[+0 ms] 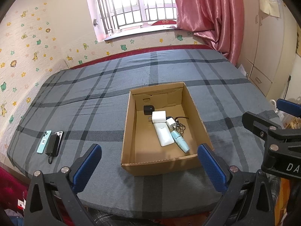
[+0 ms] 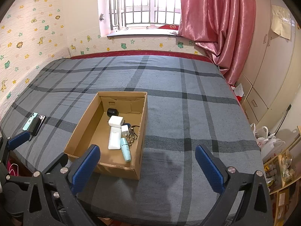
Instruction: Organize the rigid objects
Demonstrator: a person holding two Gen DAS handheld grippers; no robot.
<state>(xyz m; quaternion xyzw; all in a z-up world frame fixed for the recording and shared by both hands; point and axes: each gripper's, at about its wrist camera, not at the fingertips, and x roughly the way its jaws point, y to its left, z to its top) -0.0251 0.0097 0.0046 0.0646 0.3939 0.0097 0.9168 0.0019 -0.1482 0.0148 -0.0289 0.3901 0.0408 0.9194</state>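
An open cardboard box (image 1: 131, 156) (image 2: 140, 150) sits on the plaid bed. Inside lie a black charger (image 1: 148, 109) (image 2: 112, 112), a large white adapter (image 1: 159, 116) (image 2: 115, 121), a small white plug (image 1: 171, 122) (image 2: 125, 129), a white power bank (image 1: 163, 134) (image 2: 114, 138), a light-blue bottle (image 1: 180, 141) (image 2: 125, 149) and a keyring (image 1: 179, 125) (image 2: 133, 134). To the box's left on the bed lie a teal phone (image 1: 43, 141) (image 2: 29, 121), a black power bank (image 1: 53, 144) (image 2: 34, 124) and another phone (image 1: 60, 134) (image 2: 42, 117). My left gripper (image 1: 148, 167) is open before the box's near wall. My right gripper (image 2: 147, 167) is open at the box's near right corner.
The grey plaid bed (image 1: 94, 98) (image 2: 188, 103) meets a stickered wall on the left and a barred window behind. A pink curtain (image 2: 216, 28) and wardrobe (image 2: 267, 66) stand right. Plastic bags (image 2: 269, 143) and shelves sit at the bed's right side.
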